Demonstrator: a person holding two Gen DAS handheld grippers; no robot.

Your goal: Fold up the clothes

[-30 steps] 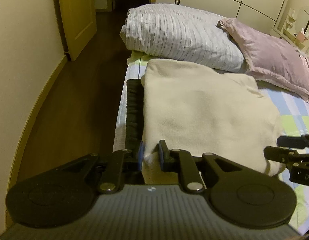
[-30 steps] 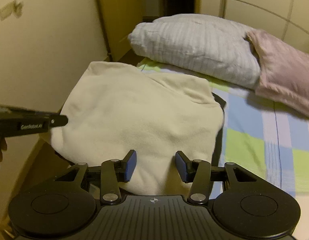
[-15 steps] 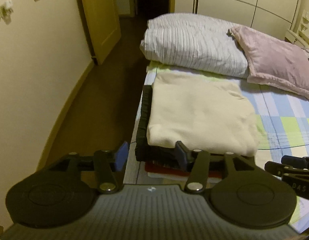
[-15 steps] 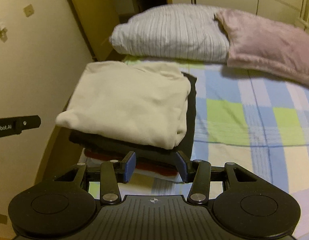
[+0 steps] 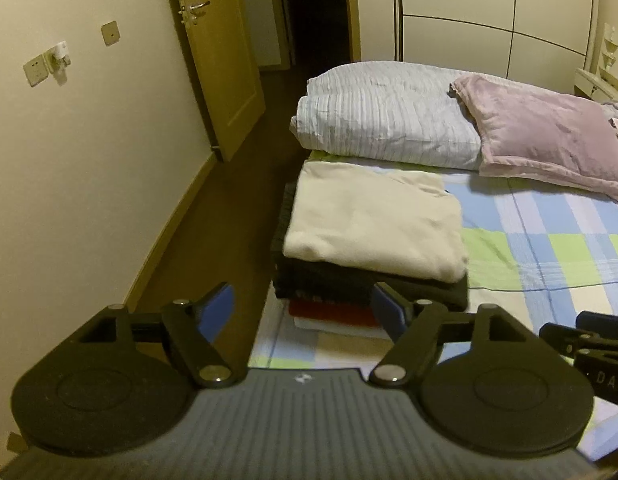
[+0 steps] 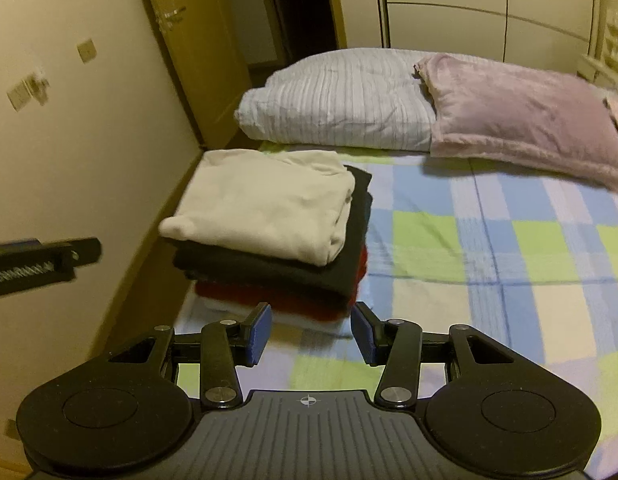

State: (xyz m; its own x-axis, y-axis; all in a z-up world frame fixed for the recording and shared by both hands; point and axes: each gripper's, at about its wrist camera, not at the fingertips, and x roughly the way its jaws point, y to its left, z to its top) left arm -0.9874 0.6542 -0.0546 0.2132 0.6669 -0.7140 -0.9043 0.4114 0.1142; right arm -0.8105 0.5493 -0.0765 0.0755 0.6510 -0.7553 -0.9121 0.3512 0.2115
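Note:
A folded cream garment (image 5: 373, 224) (image 6: 265, 204) tops a stack of folded clothes on the bed's left edge, over a black piece (image 5: 349, 284) (image 6: 269, 272), a red one (image 6: 309, 300) and a white one. My left gripper (image 5: 305, 308) hovers in front of the stack, well back from it; its jaws are opening, with nothing between them. My right gripper (image 6: 311, 334) also hangs back from the stack, jaws apart and empty. Each gripper shows at the edge of the other's view.
The checked bedsheet (image 6: 489, 248) stretches to the right. A striped white duvet (image 5: 389, 120) and a pink pillow (image 5: 549, 140) lie at the head. A wall (image 5: 69, 200), dark floor strip and wooden door (image 5: 217, 60) run along the left. Wardrobe doors stand behind.
Both grippers have pulled back and up from the stack. The left gripper, shut on the cream garment's edge a second ago, has let go and widened. The garment lies flat on the stack.

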